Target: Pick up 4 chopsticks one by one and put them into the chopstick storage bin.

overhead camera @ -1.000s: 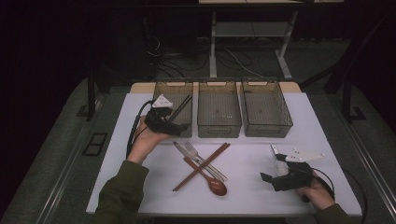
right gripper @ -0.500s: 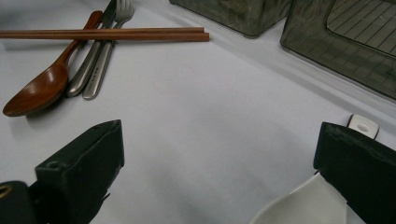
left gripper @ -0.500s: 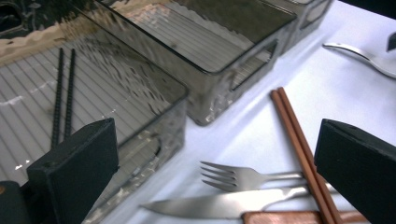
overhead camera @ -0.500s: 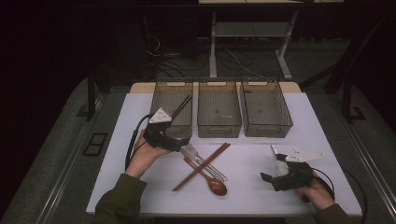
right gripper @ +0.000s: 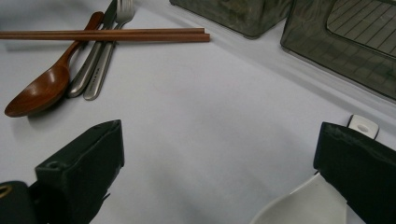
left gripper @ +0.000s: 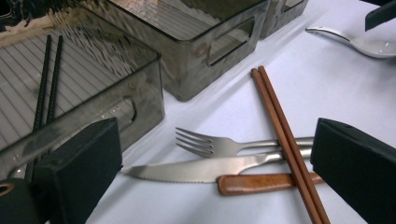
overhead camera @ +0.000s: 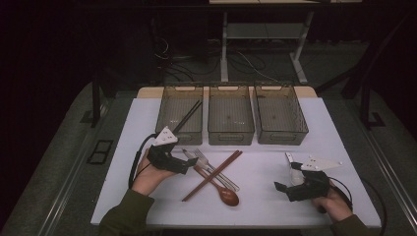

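Altogether three bins stand in a row at the far side of the white surface (overhead camera: pixel 123 147): left bin (overhead camera: pixel 167 96) holds one pair of black chopsticks (overhead camera: pixel 187 117); middle bin (overhead camera: pixel 230 114) and right bin (overhead camera: pixel 280 114) hold nothing. Before them lie one fork (left gripper: pixel 210 144), one knife (left gripper: pixel 187 169), one wooden spoon (overhead camera: pixel 223 192), one brown chopstick pair (overhead camera: pixel 212 168) crossing them. A white spoon (right gripper: pixel 303 205) lies by the right gripper (overhead camera: pixel 290 186). Left gripper (overhead camera: pixel 186 167) reaches the pile; both jaws apart, bare surface between.
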The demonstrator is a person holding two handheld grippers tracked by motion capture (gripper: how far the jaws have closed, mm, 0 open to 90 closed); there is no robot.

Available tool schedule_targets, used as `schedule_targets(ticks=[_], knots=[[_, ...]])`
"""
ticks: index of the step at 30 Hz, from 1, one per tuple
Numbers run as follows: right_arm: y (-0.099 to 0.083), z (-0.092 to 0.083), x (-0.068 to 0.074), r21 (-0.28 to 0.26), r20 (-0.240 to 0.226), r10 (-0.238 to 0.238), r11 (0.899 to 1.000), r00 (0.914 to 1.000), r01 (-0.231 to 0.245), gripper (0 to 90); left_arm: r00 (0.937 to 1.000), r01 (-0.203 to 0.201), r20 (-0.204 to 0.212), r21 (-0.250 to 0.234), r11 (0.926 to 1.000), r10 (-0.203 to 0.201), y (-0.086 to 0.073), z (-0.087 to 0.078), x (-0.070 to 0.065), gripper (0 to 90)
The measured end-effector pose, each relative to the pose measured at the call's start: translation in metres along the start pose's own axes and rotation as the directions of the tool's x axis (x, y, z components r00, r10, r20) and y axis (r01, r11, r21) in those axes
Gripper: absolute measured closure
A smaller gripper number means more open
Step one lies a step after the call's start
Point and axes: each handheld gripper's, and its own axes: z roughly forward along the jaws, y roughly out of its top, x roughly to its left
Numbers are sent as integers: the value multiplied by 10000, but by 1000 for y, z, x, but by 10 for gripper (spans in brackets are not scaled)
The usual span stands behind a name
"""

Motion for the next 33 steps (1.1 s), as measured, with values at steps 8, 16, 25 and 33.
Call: schedule_targets(ticks=[8,16,25,33], knots=[[0,0,0,-7,4,-3,10000,10000,3,16,9996,10,275,138,9999,-14,-16,-6,-12,88],[0,0,0,-9,11,-29,10000,10000,29,16,9982,241,553,124,9996,-248,-30,-14,-25,235],[0,-1,1,7,14,-30,10000,10000,30,16,9923,375,1158,596,9975,-442,-41,-7,-37,531],[0,0,1,44,0,-70,10000,10000,70,16,9857,375,1604,938,9949,-523,-41,1,-40,699]])
